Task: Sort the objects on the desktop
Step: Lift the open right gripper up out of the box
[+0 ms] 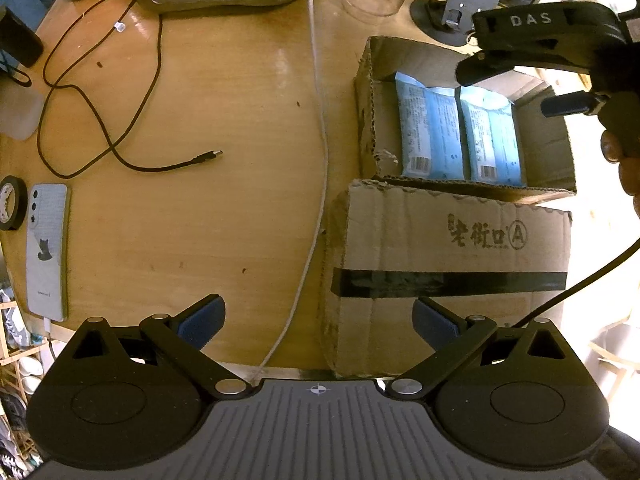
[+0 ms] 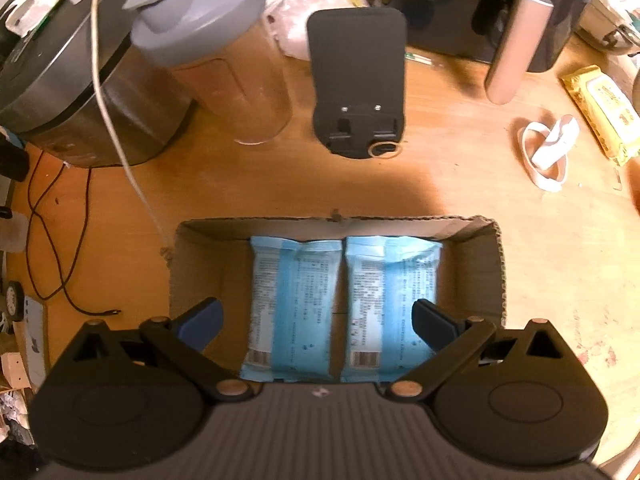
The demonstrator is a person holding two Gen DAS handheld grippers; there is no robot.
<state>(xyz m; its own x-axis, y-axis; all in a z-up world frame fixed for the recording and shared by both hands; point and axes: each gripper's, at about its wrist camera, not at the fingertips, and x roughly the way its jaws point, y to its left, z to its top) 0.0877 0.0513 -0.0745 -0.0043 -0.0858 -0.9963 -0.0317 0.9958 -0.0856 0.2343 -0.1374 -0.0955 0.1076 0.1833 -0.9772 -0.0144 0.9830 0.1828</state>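
Open brown cardboard box [image 2: 476, 264] sits on the round wooden table [image 1: 224, 216]. Inside it, two pale-blue foil-wrapped packets [image 2: 294, 304] lie flat and side by side, barcode ends toward the near wall, just about touching along their long edges.

Right gripper [image 2: 318, 320] hangs directly above the box, its jaws spread wide with nothing between them. Left gripper [image 1: 318, 316] sits low at the near table edge, partly in front of the box's taped front wall — jaws likewise spread and empty.

Loose on the table outside the box:
- pale smartphone in a cat-print case [image 1: 47, 252], far left, face down
- roll of black tape [image 1: 11, 208] just beside the phone
- black charging cable [image 1: 120, 148], looped, plug end free
- thin white cable [image 1: 320, 152] running across the table, close along the box's left side
- coiled white strap or cord [image 2: 548, 152] — blurred, I cannot say which
- yellow wet-wipes pack [image 2: 604, 116] at the far right edge

Judgement: the two packets lie sorted in the box. Whether the remaining loose items are meant for the box is not settled by these views; if they are, most of the sorting is left. The empty right gripper over the box fits either a release just made or a reach into it.
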